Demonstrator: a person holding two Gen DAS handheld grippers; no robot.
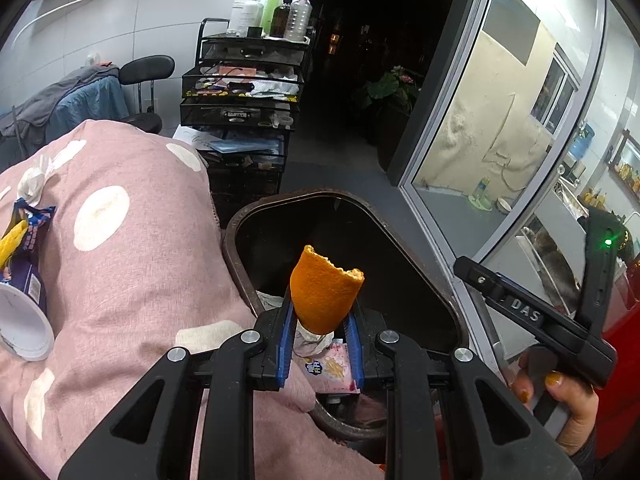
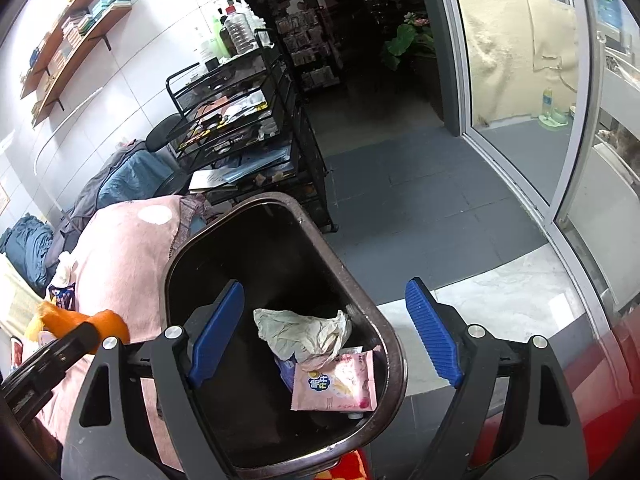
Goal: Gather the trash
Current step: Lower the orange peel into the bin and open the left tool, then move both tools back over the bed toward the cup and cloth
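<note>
While the orange peel [image 1: 325,294] sits pinched between the blue ribbed pads [image 1: 286,344] of the left gripper [image 1: 320,344], we judge the step in hand to be the carry to the bin: the peel hangs directly over the open mouth of the trash bin [image 1: 432,280]. We note the jaws stand narrow, closed on the peel's lower end. The peel is a curled, cup-shaped shell with a pebbled rind and a ragged torn rim; it looks light and stiff, unlikely to cling.

We judge that the next move calls only for parting the left jaws so the peel falls clear.

The right gripper [image 2: 324,332] stands wide apart above the same bin with nothing between its pads. The bin is dark, smooth-walled and rounded at the corners, with a brownish rim. Inside we find a crumpled tissue [image 2: 300,332] and a glossy pink wrapper [image 2: 336,380].

Just beside the bin lies a soft pink quilt with white dots [image 1: 120,240], bearing uncollected litter: a blue snack wrapper [image 1: 24,256] and a white paper cup [image 1: 20,328] on its side.
</note>
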